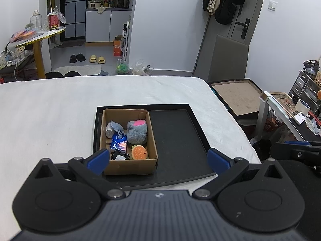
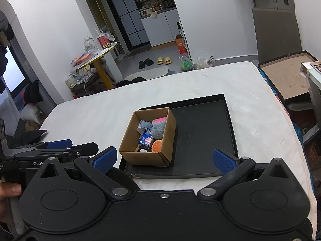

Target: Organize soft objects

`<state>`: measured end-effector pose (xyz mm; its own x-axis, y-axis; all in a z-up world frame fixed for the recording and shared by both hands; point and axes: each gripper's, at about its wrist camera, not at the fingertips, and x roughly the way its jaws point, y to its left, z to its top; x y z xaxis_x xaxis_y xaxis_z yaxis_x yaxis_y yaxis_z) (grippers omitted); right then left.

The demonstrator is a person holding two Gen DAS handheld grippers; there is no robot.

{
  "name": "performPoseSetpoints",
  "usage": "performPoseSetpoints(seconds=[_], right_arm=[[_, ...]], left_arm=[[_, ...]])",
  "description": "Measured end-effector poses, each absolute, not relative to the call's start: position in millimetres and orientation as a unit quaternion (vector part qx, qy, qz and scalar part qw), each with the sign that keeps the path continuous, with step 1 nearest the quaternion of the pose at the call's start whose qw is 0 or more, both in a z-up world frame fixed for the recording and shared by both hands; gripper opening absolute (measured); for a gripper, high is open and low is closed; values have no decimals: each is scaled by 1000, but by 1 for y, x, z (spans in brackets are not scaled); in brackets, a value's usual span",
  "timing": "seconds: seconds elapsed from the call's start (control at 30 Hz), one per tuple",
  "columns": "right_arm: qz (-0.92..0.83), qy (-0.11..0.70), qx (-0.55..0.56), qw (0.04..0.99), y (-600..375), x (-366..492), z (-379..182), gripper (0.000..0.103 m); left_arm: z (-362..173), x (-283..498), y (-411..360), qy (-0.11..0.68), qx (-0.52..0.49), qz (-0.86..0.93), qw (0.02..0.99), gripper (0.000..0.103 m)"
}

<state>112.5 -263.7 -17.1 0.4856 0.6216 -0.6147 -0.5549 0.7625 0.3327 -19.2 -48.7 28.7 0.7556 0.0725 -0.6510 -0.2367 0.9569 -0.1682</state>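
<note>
While both grippers hang above the near edge of the bed, every soft toy sits inside the small brown cardboard box (image 1: 128, 140). That box stands in the left half of a flat black tray (image 1: 178, 138), and the tray lies on the white bed cover (image 1: 50, 104). The right half of the tray is bare.

Inside the box I can see a fluffy grey plush with a pink patch (image 1: 137, 131), a smaller grey-blue plush (image 1: 117, 127) beside it, a round orange squishy toy with a little face (image 1: 139, 152), a blue printed packet (image 1: 119, 143) and a small black and white thing (image 1: 120, 156) at the near end. Something silver lies at the far left, but I cannot tell what it is.

The left gripper (image 1: 157, 161) has its blue fingers spread wide and holds nothing. The right gripper (image 2: 164, 159) is spread wide too, with nothing between its fingers.

How far along is the job? It could go two ways. If the toys are meant to end up in the box, they already lie there. If they are meant to be laid out on the tray, they are all waiting in the box. One look cannot say which.
</note>
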Motion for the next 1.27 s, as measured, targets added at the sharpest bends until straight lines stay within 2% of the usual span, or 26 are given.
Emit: performPoseSetpoints(seconds=[1.27], right_arm=[[340,376,42,861,-263,114,-17,103]], left_arm=[[28,-19,-47,339,-120,84,929,103]])
